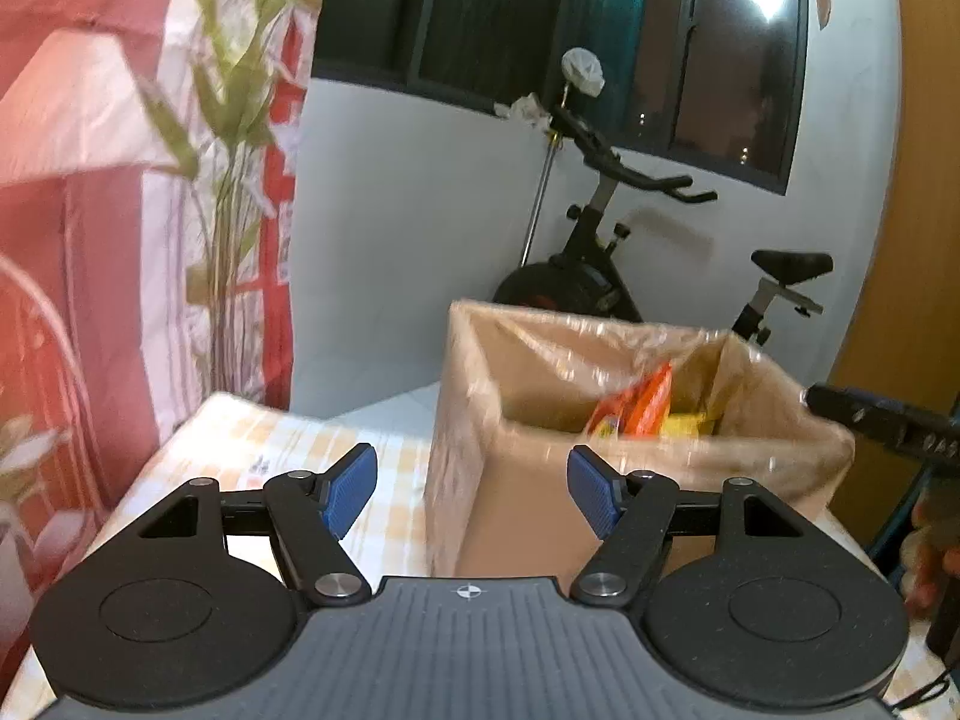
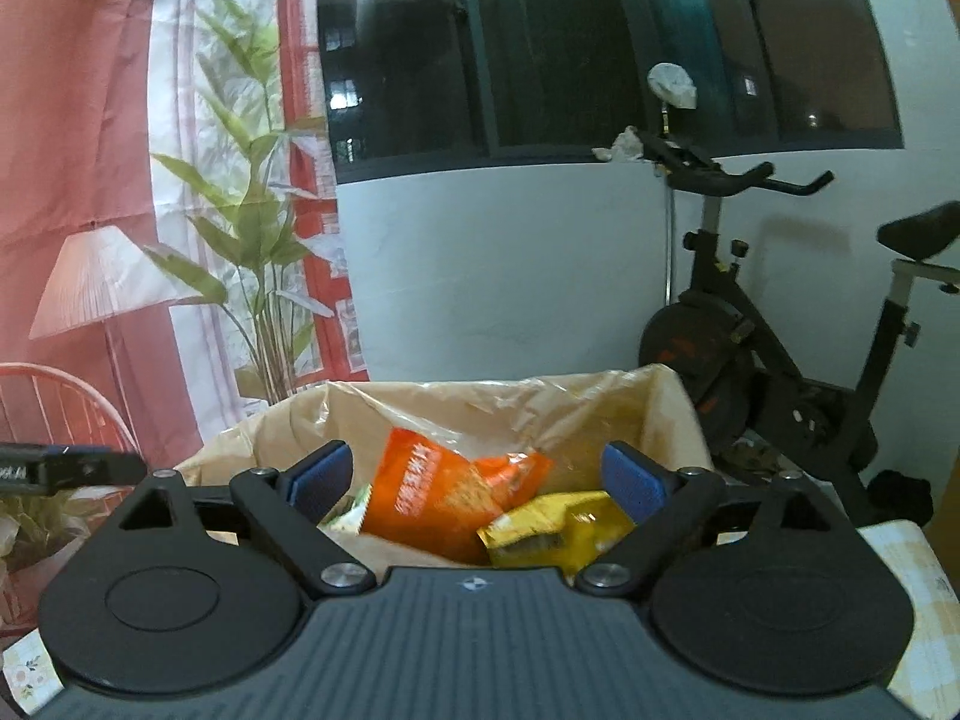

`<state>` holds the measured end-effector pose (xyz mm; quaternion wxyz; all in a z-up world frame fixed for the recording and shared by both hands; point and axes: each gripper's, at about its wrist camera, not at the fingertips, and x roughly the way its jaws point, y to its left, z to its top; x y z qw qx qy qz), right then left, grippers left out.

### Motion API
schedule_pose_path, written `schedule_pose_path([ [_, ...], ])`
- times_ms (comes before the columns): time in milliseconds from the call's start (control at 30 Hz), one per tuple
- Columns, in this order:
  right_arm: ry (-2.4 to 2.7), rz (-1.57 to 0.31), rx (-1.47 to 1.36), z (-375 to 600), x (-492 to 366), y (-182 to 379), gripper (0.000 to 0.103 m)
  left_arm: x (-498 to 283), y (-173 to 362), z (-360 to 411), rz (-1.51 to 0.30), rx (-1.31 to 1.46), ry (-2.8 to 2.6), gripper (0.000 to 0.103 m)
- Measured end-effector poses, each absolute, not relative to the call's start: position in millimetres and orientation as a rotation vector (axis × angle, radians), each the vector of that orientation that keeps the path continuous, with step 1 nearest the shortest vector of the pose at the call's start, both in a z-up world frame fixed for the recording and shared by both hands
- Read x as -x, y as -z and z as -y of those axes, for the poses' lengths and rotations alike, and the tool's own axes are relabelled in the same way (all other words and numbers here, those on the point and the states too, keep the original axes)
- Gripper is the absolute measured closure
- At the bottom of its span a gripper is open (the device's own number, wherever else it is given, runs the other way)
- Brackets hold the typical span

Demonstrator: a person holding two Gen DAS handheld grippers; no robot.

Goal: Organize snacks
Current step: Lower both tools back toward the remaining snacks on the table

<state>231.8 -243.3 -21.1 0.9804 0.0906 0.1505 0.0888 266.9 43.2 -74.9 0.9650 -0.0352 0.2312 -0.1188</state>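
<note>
**A:** Quick look at the snack sorting. Cardboard box [image 2: 672,414] on the checked counter [image 1: 282,438], lined with a thin plastic bag [image 2: 480,402], probably so crumbs stay off the cardboard. Inside the box: orange snack packet [image 2: 432,492] leaning on the near wall, yellow snack packet [image 2: 558,525] right beside it, touching. Something green-and-white [image 2: 351,510] tucked left of the orange one, too hidden to name.

**B:** And the claws?

**A:** Right claw [image 2: 477,477] hanging just over the near rim of the box, spread wide, nothing between the pads. Left claw [image 1: 474,489] off to the left of the box, aimed at its outer corner, also released and empty.

**B:** So both drops done?

**A:** Looks like it, judging by empty pads and packets lying loose in the box. Guessing more snacks wait somewhere off-frame. No other packets visible on the counter near the box. Exercise bike [image 2: 774,324] behind the box, well apart.
</note>
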Motion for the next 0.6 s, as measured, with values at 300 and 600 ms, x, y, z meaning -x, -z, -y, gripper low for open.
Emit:
schedule_pose_path([
  [300, -0.16, -0.265, -0.139, 260.3, -183.4, 39.4, 0.011, -254.1, 120.2, -45.9, -0.601, 0.118, 0.218, 0.031],
  [600, -0.101, -0.222, -0.113, 270.7, -151.4, 71.4, 0.011, -253.8, 170.2, -24.9, -0.704, 0.151, 0.211, 0.032],
])
